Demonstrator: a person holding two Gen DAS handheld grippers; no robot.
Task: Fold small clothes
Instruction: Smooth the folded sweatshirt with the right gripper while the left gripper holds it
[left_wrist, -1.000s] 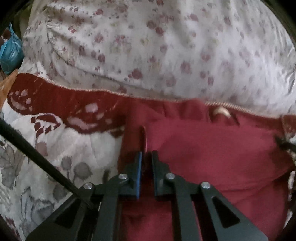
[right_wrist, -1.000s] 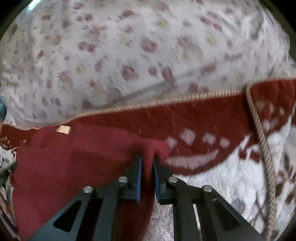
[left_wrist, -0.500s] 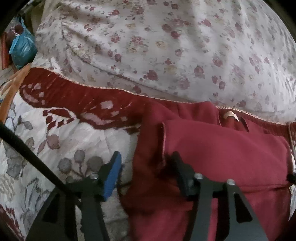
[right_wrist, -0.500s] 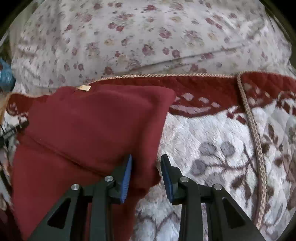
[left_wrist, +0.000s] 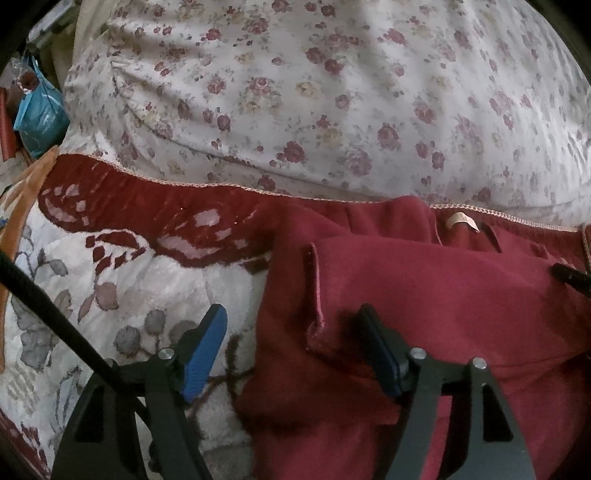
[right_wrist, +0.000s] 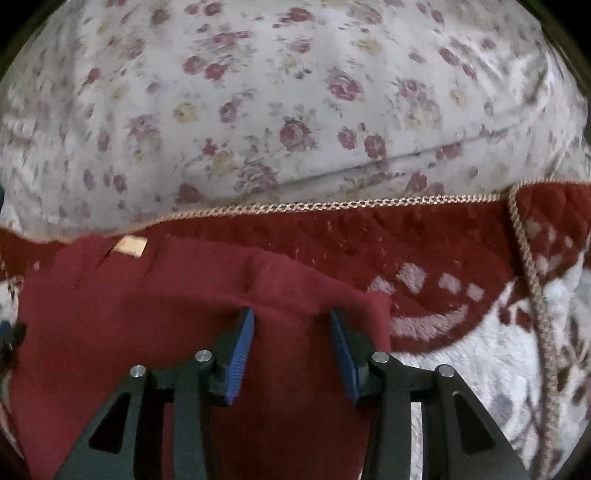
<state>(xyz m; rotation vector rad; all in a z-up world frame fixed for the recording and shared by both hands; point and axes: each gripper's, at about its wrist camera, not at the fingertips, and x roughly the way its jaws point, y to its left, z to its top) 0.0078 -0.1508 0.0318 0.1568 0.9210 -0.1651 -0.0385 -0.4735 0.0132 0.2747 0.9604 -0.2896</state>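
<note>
A dark red garment (left_wrist: 424, 295) lies folded over on a red and white patterned blanket (left_wrist: 122, 288), with a small tan label (left_wrist: 461, 221) near its far edge. My left gripper (left_wrist: 291, 321) is open and empty, its jaws wide apart over the garment's left folded edge. In the right wrist view the same garment (right_wrist: 147, 306) and label (right_wrist: 130, 245) show. My right gripper (right_wrist: 291, 321) is open and empty above the garment's right part, near its right edge.
A floral pillow or bedding (left_wrist: 332, 92) rises behind the blanket's corded edge (right_wrist: 332, 205). A blue bag (left_wrist: 38, 114) sits at the far left. A black cable (left_wrist: 48, 314) crosses the left wrist view at lower left.
Both grippers were shut on the garment's edges one second ago. They have opened, let the cloth go, and pulled back a little. The garment now lies folded on the blanket.
</note>
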